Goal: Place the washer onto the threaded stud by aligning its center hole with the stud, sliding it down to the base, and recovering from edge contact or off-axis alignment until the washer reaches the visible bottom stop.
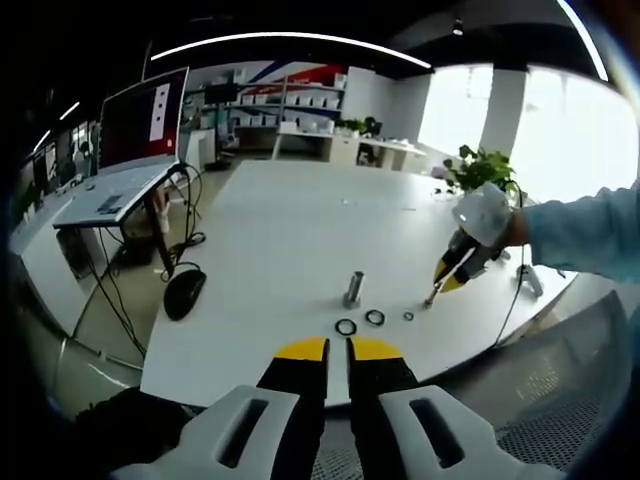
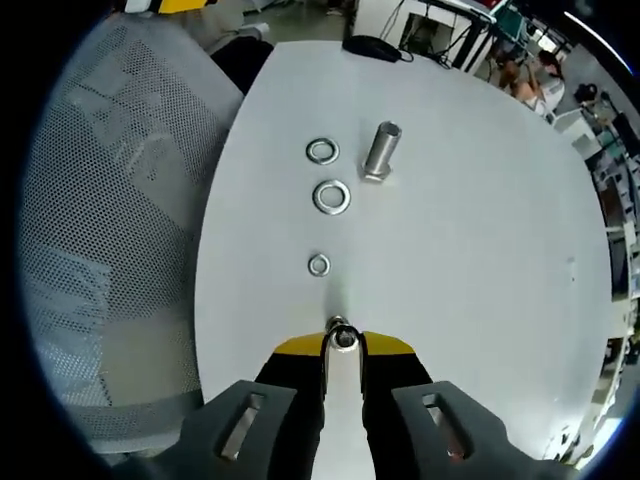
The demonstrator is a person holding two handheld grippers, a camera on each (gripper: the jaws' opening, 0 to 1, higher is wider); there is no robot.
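On the white table (image 2: 480,230), the threaded stud (image 2: 381,150) stands upright on its base, bare. Just beside it lie two larger washers (image 2: 322,151) (image 2: 331,196), apart from each other, and a smaller washer (image 2: 318,264) lies nearer the right gripper (image 2: 343,340). That gripper's yellow-tipped jaws pinch a small washer (image 2: 343,337) at the table surface. The left gripper (image 1: 337,349) hangs at the table's near edge, jaws pressed nearly together, holding nothing. A mesh chair (image 2: 110,220) stands alongside the table.
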